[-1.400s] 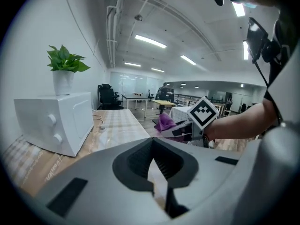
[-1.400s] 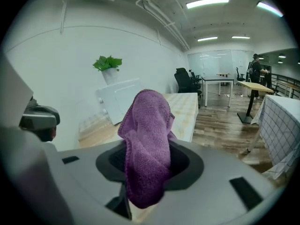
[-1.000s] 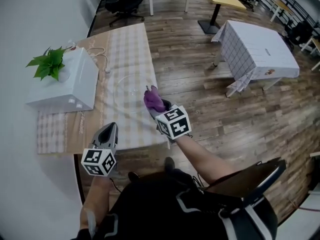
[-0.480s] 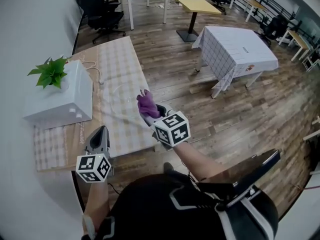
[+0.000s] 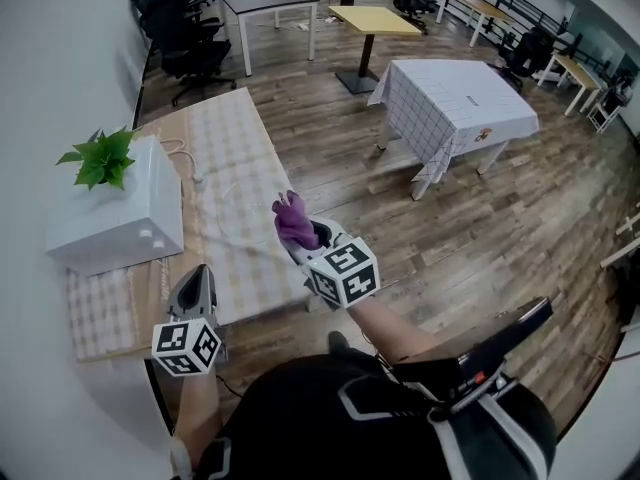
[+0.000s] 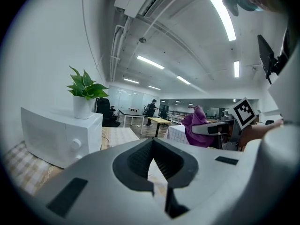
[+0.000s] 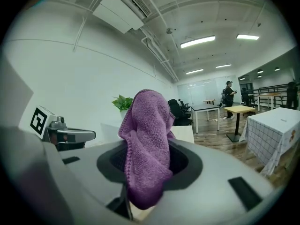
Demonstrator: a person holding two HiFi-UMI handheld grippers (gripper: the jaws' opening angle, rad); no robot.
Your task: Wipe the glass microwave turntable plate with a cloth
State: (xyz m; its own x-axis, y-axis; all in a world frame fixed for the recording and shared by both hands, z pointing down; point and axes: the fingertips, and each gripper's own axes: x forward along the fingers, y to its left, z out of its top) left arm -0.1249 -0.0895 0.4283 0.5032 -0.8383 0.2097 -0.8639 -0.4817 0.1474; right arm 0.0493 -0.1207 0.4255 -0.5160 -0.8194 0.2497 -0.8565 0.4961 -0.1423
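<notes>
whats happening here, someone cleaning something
A person stands at a long table with a checked cloth, holding a two-jaw gripper in each hand. The right gripper is shut on a bunched purple knitted cloth, held up off the table and not wiping at this moment. The left gripper hangs near the table's front edge, jaws together and empty. A white microwave oven sits to the left. The clear glass turntable plate shows only faintly beside the cloth.

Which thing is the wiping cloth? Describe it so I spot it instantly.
Find the long checked table at the head view's left. By its near edge, the right claw is shut on the cloth. It is fuzzy and the only purple thing there.
</notes>
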